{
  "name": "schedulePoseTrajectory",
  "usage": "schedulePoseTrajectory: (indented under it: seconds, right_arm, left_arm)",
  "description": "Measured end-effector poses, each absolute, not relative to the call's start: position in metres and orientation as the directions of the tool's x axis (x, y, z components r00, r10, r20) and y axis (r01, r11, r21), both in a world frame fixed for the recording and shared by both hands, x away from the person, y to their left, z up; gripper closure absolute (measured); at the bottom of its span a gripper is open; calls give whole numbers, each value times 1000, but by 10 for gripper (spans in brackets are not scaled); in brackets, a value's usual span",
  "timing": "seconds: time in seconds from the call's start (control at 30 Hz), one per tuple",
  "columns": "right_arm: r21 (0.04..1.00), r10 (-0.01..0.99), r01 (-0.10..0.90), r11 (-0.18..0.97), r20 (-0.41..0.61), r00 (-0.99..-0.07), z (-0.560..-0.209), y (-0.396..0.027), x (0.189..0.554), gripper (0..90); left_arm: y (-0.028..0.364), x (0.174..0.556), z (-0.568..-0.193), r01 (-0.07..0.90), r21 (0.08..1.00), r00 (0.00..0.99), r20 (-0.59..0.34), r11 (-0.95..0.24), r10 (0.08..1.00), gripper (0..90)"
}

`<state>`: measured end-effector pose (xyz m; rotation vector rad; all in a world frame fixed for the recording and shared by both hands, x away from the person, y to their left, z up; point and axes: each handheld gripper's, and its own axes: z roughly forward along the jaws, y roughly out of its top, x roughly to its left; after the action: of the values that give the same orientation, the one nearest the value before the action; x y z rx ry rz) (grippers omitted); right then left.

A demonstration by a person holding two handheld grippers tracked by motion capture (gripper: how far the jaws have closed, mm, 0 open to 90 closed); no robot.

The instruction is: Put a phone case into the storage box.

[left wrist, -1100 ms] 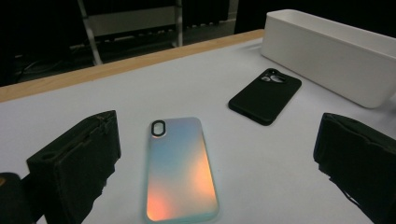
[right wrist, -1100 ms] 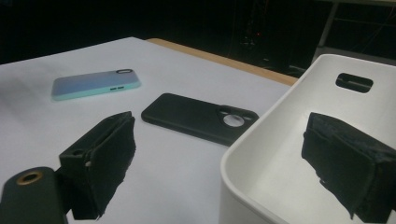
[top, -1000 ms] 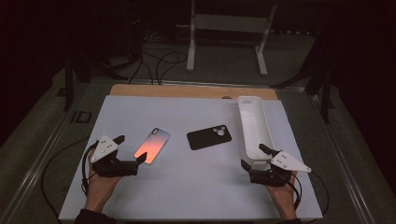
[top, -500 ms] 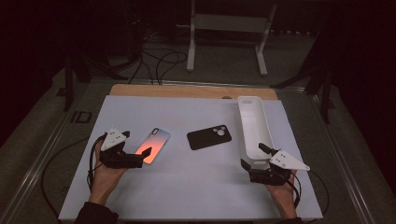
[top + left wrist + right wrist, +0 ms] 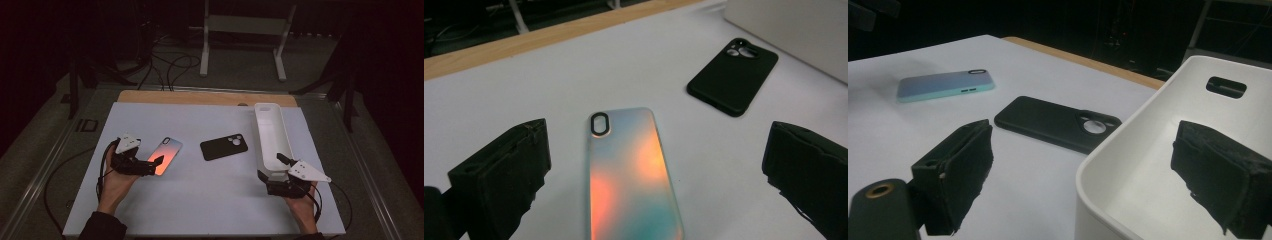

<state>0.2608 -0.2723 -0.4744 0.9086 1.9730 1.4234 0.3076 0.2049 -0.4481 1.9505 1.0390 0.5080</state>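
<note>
- Left gripper view: the left gripper (image 5: 659,170) spreads wide around the iridescent orange-teal phone case (image 5: 631,175), flat on the white table (image 5: 524,85).
- The right gripper (image 5: 1093,175) gapes over the long white plastic bin's (image 5: 1158,165) corner, beside the black phone case (image 5: 1058,122).

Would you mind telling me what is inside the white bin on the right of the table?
The white bin looks empty: its visible floor and walls are bare. The right gripper, open, straddles its near wall, hiding the near end of the floor.
</note>
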Motion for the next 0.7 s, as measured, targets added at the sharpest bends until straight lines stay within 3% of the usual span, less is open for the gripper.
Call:
schedulePoseTrajectory:
  seconds: [0.7]
  right_arm:
    - [952, 778, 215, 217, -35, -627, -475, -271, 261, 96]
  left_arm:
    - [193, 327, -469, 557, 738, 569, -5, -381, 822, 0]
